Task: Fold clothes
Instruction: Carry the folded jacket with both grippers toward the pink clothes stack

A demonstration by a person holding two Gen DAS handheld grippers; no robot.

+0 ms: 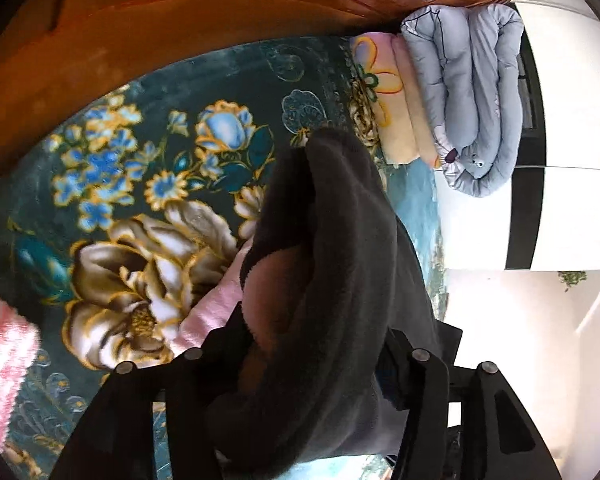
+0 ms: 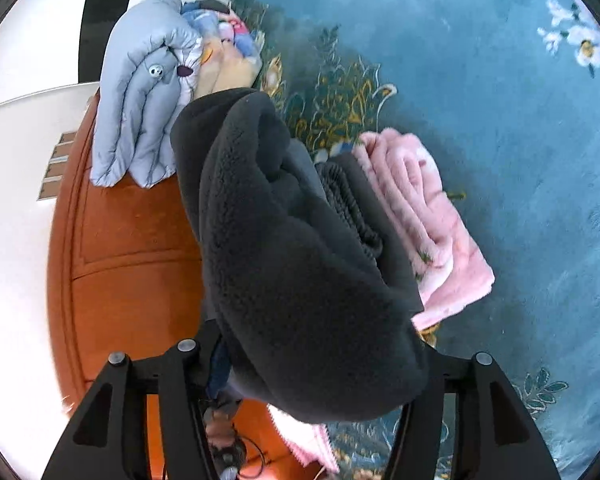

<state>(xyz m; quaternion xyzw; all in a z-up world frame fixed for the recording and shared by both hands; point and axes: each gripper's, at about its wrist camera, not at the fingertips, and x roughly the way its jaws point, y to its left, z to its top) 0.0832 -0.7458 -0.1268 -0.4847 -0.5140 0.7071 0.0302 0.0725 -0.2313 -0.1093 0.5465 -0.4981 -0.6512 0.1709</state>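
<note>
From the left gripper point(image 1: 300, 360) to the right gripper point(image 2: 300, 360), a dark grey fleece garment point(image 2: 300, 260) bunches between both sets of jaws (whether their pads press it I cannot tell), lying over a folded pink blanket point(image 2: 428, 220) on the floral bedspread point(image 1: 140, 160).

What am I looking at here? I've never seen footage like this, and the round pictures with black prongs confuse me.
There is no robot here. A person holds a two-fingered tool in each hand, and a wide-angle camera on each looks along the fingers. The black prongs at the bottom are those fingers. One picture is from the left tool, the other from the right tool. A dark grey fleece garment sits between the fingers of both. The cloth hides whether they pinch it. Beside and partly under it lies a folded pink cloth, on a teal flowered blanket. A folded pale blue quilt lies farther back.
</note>
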